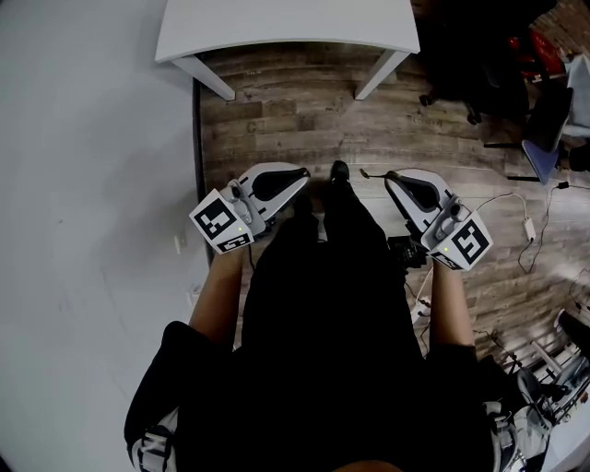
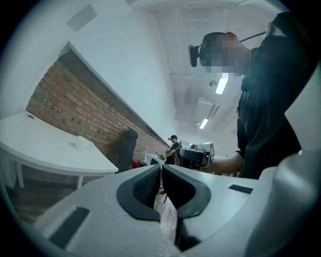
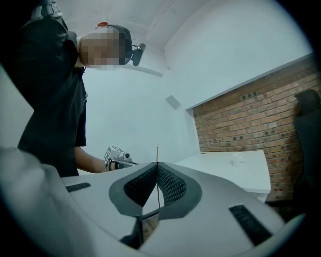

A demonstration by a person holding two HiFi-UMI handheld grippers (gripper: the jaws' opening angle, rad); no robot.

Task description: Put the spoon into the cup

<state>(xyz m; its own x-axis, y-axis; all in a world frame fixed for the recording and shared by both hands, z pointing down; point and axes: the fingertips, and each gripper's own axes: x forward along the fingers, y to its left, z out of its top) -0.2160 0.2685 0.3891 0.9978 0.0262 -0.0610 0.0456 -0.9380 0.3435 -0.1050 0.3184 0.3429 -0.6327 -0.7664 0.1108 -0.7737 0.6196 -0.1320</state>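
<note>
**Spoon pinched, cup still across the floor**

The right gripper (image 3: 157, 173) is pressed together on a thin strip standing upright between its pads. I take this for the spoon (image 3: 157, 153) seen edge-on; gripped low like this, its free end could go down into the cup. The left gripper (image 2: 161, 173) is pressed together on nothing. Both sit close to the person's waist. The cup (image 3: 239, 160) stands on the white table (image 1: 277, 23), near the edge by the brick wall, well apart from them. Wooden floor (image 1: 295, 111) lies between. A dark chair (image 2: 126, 148) stands past the table's corner, off the direct path.
</note>
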